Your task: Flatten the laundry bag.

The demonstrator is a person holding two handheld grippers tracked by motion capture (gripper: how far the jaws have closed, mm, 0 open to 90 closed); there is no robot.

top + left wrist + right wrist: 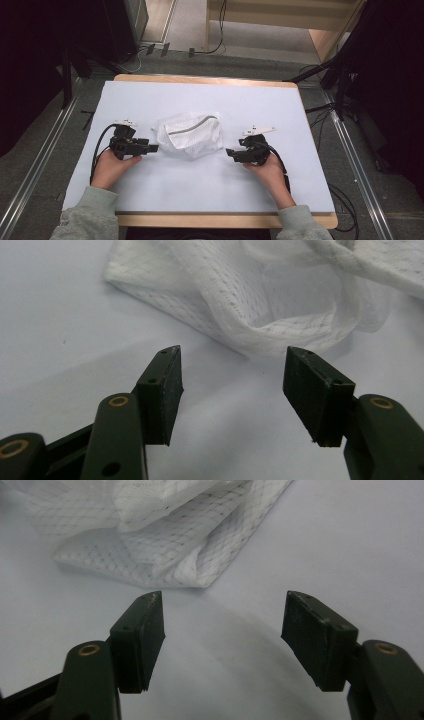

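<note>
high view: one crumpled white mesh bag (pixel 189 134) mid-counter (pixel 200 190), long axis running left to right, grey zip arcing across its top. one left tongs (pixel 154 148) just beside its left edge, aimed right; one right tongs (pixel 230 153) just beside its lower right corner, aimed left. two hands low on the counter, forearms in grey sleeves angled inward.

left gripper view: left tongs (pixel 232 385) spread wide, nothing between, hovering low over the counter; folded mesh edge just ahead, apart.

right gripper view: right tongs (pixel 222 635) spread wide too, empty; bag corner (pixel 200 577) pointing toward the gap, not touched.
</note>
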